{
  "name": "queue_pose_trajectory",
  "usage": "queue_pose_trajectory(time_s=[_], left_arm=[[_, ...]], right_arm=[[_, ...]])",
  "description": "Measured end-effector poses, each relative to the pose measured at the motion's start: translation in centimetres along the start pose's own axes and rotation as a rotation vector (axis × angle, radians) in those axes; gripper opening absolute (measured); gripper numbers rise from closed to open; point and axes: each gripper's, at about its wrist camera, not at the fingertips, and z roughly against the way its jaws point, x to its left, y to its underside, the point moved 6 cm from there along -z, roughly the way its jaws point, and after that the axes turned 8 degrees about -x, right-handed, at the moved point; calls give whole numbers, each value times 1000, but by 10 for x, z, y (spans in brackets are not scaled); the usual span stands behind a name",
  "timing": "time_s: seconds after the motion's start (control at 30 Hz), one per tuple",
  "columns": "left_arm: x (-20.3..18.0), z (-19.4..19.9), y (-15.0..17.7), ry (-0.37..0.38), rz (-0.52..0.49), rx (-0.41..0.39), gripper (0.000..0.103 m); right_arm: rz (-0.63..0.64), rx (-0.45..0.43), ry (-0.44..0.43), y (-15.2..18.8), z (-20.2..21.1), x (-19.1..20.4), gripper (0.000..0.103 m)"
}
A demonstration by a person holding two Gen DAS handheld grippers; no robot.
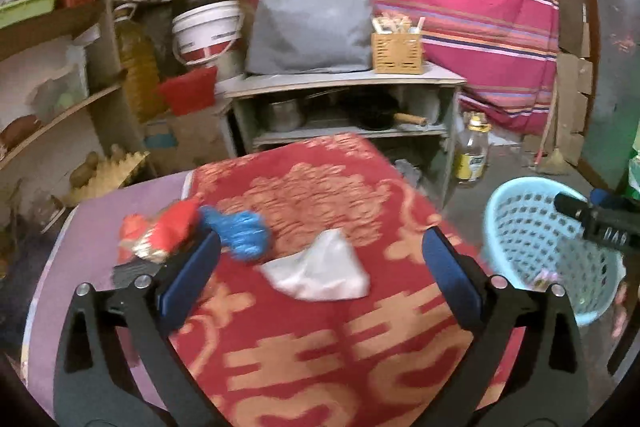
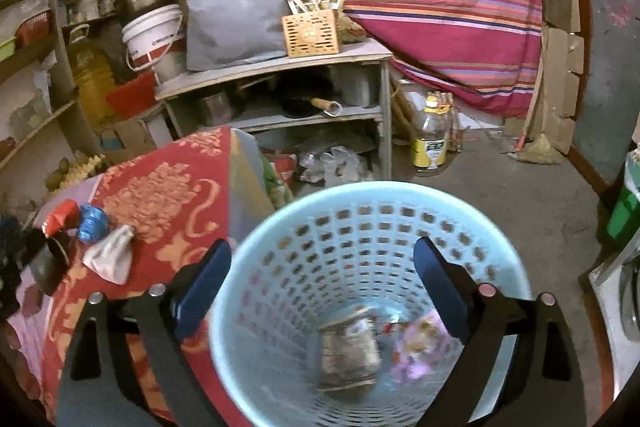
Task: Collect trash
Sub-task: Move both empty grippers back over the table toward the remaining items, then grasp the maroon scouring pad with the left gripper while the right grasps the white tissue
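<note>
While right gripper (image 2: 322, 275) gapes over basket (image 2: 256, 239), wrappers (image 2: 348, 355) inside

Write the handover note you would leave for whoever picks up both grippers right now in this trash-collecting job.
Left gripper: open, empty, over the red patterned cloth.
Right gripper: open, empty, above the blue basket.
Done: a crumpled wrapper and a pinkish scrap lie in the basket.
Left: the white scrap, the blue wad and the red packet on the cloth. The white scrap lies between the left jaws, probably the next pick.
</note>
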Motion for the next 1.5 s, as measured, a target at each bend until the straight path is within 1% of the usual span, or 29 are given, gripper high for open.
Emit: queue_pose_trajectory(time_s=[0.03, 0.1, 0.23, 0.3, 0.43, 0.5, 0.6, 0.67, 0.73, 0.8, 0.87, 0.93, 0.97, 1.0, 1.07, 1.13, 1.23, 1.33, 1.4, 1.43, 1.5], left_arm=[[16, 1, 4, -28, 1, 9, 97], [37, 0, 9, -56, 11, 22, 98], [89, -2, 23, -127, 40, 53, 98], [110, -4, 31, -156, 46, 67, 98], [140, -9, 49, -194, 46, 98, 98], [155, -11, 62, -199, 65, 119, 98], [177, -12, 79, -209, 101, 166, 98], [190, -10, 86, -224, 123, 180, 98], [204, -8, 97, -220, 164, 197, 98], [212, -8, 106, -214, 181, 207, 98], [218, -9, 116, -215, 186, 231, 98], [223, -12, 126, -195, 226, 260, 97], [228, -13, 133, -184, 268, 280, 97], [231, -14, 136, -181, 290, 292, 97], [239, -14, 141, -172, 344, 301, 97], [242, -16, 144, -171, 367, 312, 97], [237, -20, 145, -172, 341, 330, 97], [228, -24, 143, -182, 256, 341, 97], [222, -28, 144, -184, 217, 365, 96], [221, -30, 146, -192, 208, 382, 95], [225, -30, 146, -192, 227, 383, 92]], right_arm=[[-3, 3, -12, 0, -2, 9, 92], [3, 9, -27, 1, -6, 25, 92], [51, 32, -44, 6, -16, 66, 92], [77, 38, -44, 10, -20, 84, 96], [117, 38, -23, 16, -28, 117, 97], [127, 38, -20, 19, -31, 126, 97], [138, 66, -20, 27, -37, 143, 97], [147, 76, -35, 32, -40, 154, 97], [168, 87, -64, 36, -41, 168, 97], [190, 81, -90, 38, -41, 178, 97], [239, 71, -83, 41, -41, 190, 97], [275, 71, -84, 44, -43, 199, 97], [282, 71, -91, 45, -44, 203, 97], [286, 74, -104, 46, -45, 206, 97], [287, 90, -124, 50, -48, 212, 97], [289, 112, -127, 53, -52, 216, 97], [283, 138, -126, 57, -59, 222, 99], [301, 139, -114, 60, -62, 229, 99], [316, 138, -97, 62, -65, 232, 99], [325, 141, -85, 64, -67, 233, 99], [327, 153, -79, 66, -70, 233, 99]])
